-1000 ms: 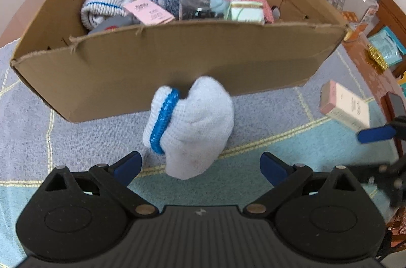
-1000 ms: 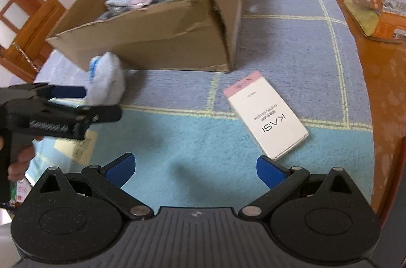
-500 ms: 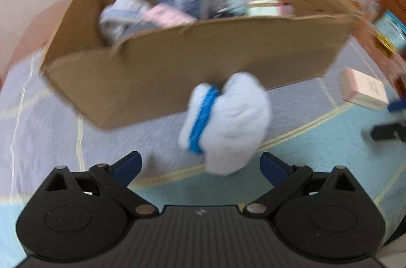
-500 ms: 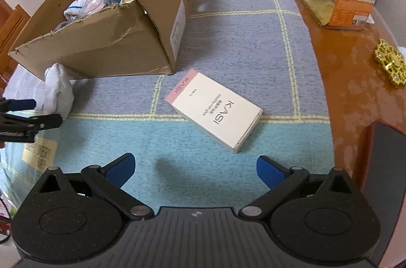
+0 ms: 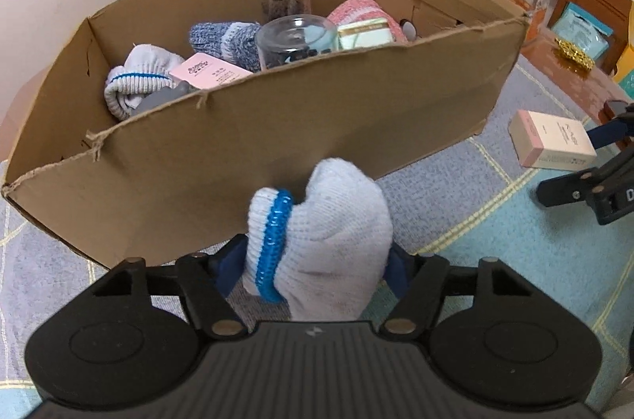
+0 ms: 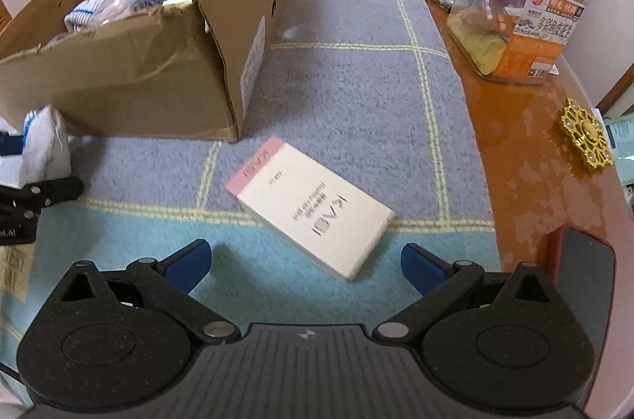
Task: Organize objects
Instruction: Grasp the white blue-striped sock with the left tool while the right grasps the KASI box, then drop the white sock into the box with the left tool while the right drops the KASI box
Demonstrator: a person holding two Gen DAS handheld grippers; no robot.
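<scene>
My left gripper [image 5: 315, 268] had just been closing, and its jaws were clenched on the white rolled sock [image 5: 321, 240] just in front of the cardboard box [image 5: 277, 125]. My right gripper [image 6: 305, 262] hung with jaws released above the pink-and-white carton [image 6: 313, 209] lying on the mat [image 6: 356, 102], which covered the surface.

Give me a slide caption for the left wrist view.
Left gripper closes on rolled white sock beside the filled cardboard box.
</scene>
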